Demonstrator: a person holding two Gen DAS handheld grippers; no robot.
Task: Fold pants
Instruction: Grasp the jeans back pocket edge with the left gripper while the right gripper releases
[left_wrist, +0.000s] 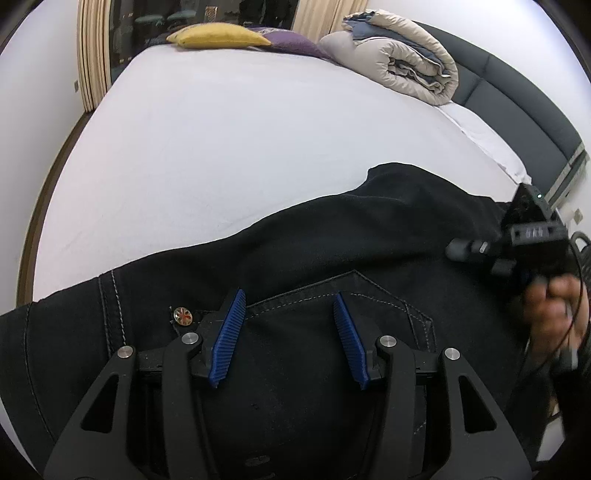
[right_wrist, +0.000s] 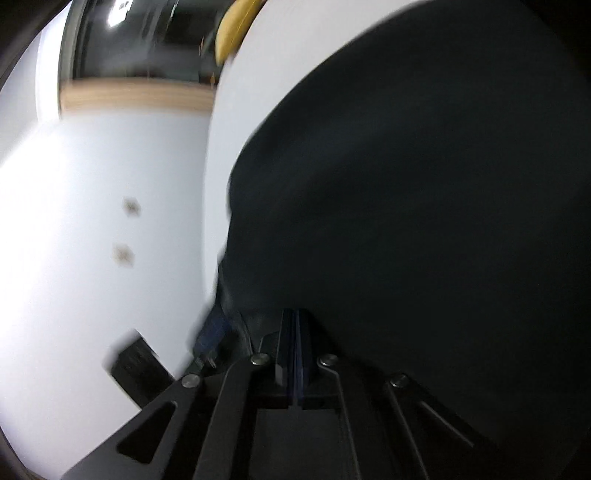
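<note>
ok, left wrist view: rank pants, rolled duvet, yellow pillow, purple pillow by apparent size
1. Black pants, nearest the camera, so inflated.
2. Rolled duvet.
3. Yellow pillow.
4. Purple pillow, partly hidden behind the yellow one, so the last two are unsure.

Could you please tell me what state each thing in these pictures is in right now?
Pants: spread across the bed, back pocket up, not yet fully folded.
Left gripper: open, fingers above the back pocket.
Right gripper: shut on dark fabric of the pants, picture blurred.
Duvet: rolled up by the headboard.
Yellow pillow: lying flat at the far edge.
</note>
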